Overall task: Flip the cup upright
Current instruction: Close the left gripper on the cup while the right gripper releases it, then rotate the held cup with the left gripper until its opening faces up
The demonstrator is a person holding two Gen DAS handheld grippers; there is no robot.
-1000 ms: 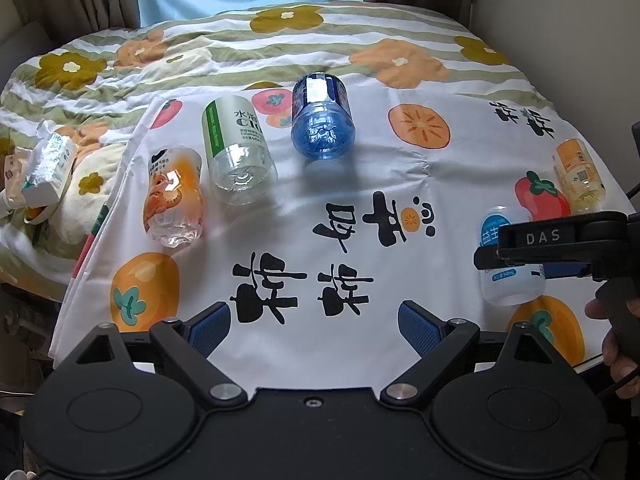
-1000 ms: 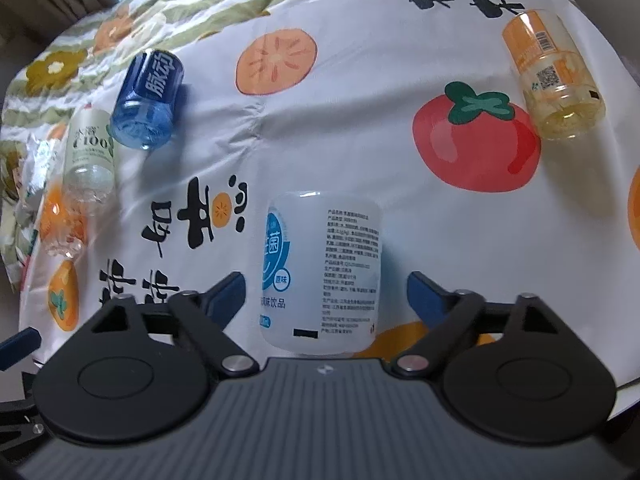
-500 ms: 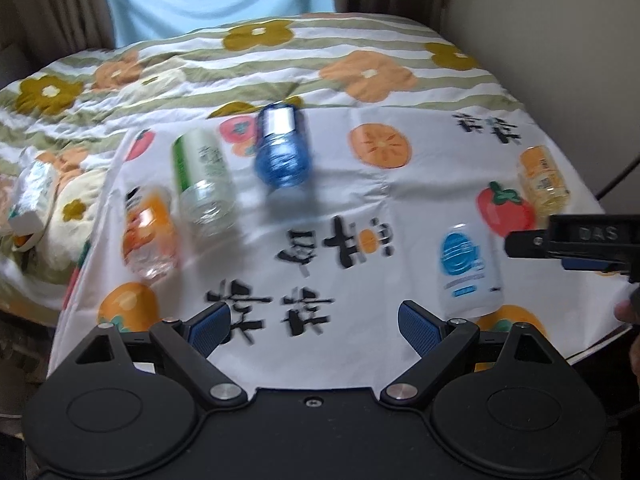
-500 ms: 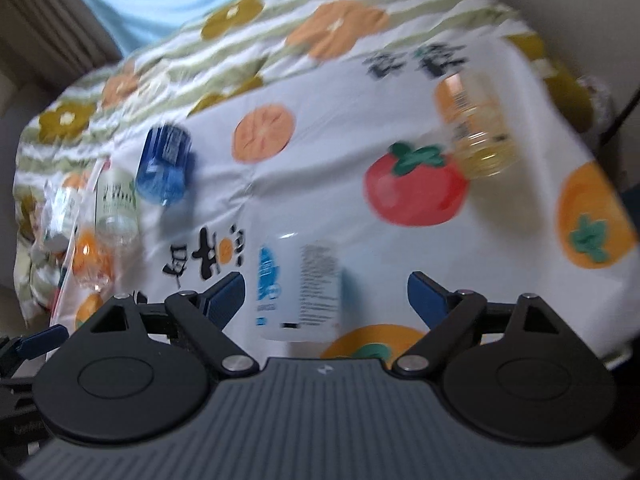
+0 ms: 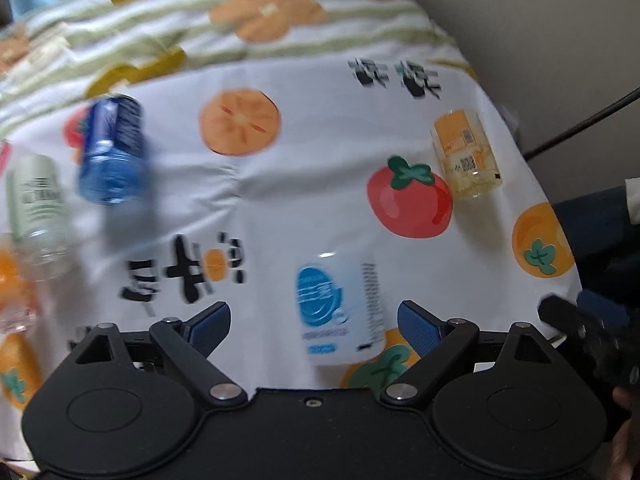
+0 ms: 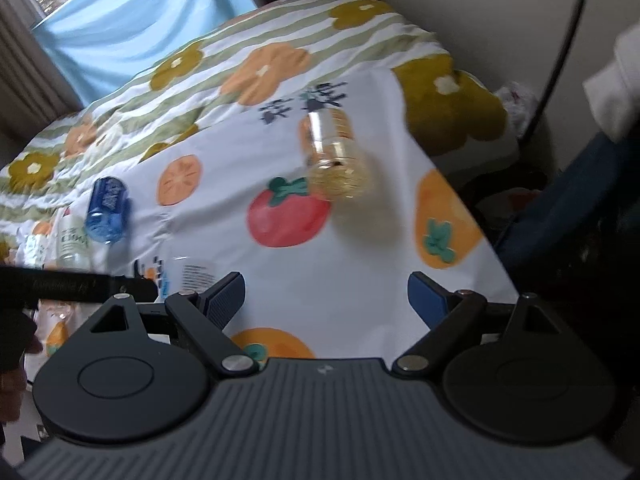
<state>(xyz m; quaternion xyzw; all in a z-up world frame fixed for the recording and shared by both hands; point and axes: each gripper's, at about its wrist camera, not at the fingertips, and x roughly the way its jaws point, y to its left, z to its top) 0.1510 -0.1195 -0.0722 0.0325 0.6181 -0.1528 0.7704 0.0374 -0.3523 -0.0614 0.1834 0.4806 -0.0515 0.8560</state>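
A white cup with a blue label (image 5: 340, 312) lies on its side on the fruit-print cloth (image 5: 320, 184), between the open fingers of my left gripper (image 5: 314, 322), which is empty. In the right wrist view only its edge (image 6: 188, 276) shows, left of my right gripper (image 6: 326, 294), which is open and empty. An orange cup (image 6: 334, 160) lies on its side ahead of the right gripper; it also shows in the left wrist view (image 5: 466, 160).
A blue cup (image 5: 112, 152), a green-labelled clear cup (image 5: 38, 208) and an orange-print cup (image 5: 14, 292) lie on their sides at the left. The cloth's right edge (image 6: 472, 216) drops off near a dark cable (image 6: 560, 64). A wall stands behind.
My left gripper has swung right, so the white cup now lies between its fingers. My right gripper has pulled back and right, away from the white cup, and now faces the orange cup.
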